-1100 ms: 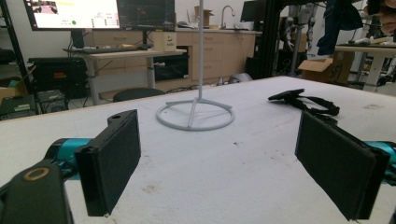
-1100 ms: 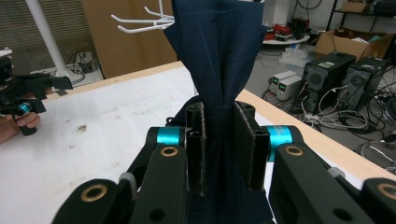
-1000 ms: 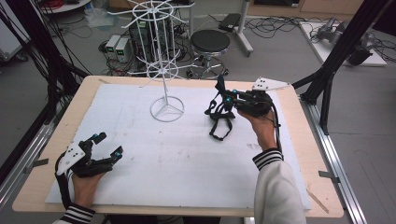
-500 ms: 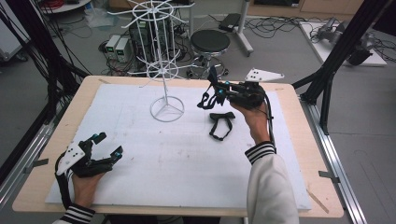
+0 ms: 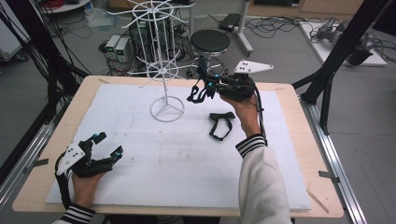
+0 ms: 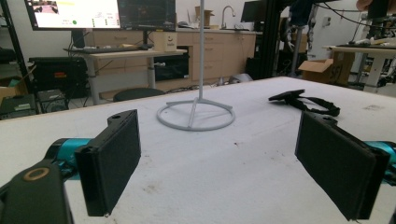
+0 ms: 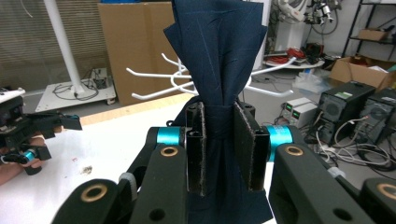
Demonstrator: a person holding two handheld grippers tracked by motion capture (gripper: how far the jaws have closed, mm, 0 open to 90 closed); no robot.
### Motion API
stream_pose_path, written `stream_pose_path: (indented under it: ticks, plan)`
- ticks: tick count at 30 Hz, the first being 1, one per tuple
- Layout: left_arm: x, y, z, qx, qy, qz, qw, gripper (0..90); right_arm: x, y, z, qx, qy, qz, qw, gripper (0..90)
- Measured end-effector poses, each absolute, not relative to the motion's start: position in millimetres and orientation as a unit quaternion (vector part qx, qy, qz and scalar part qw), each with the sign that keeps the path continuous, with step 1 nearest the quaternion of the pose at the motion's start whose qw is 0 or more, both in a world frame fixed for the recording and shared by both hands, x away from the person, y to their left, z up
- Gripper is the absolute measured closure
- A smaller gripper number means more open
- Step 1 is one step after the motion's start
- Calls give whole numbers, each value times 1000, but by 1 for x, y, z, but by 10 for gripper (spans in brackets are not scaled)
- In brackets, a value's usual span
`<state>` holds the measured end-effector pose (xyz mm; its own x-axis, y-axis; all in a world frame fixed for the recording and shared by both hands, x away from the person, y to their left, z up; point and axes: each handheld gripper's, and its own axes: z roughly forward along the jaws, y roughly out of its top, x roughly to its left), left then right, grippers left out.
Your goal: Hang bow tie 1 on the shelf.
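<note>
Upper centre of the high view, the right gripper [image 5: 201, 88] has its jaws clamped on a bow tie [image 7: 218, 74] beside the rack [image 5: 164, 70]. Lower left, the left gripper [image 5: 103, 145] rests on the worktop [image 5: 187, 154], jaws apart.

Right gripper [image 5: 201, 88] carried bow tie [image 7: 219, 70] up, toward white rack [image 5: 161, 70]

A second black bow tie [image 5: 221, 124] lies flat on the white-covered worktop [image 5: 140, 154], near the ring base of the wire stand. Beyond the far edge stand a round black stool [image 5: 210, 42] and computer boxes [image 5: 116, 46] among cables.
</note>
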<state>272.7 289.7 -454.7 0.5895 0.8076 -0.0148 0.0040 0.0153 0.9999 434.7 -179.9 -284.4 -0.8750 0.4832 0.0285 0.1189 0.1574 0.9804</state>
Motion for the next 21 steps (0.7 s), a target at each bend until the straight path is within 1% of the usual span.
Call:
stream_pose_path:
  ticks: [21]
  plan:
    - [273, 290, -455, 625, 324, 317, 636, 147, 450, -157, -282, 205, 743, 620, 145, 759]
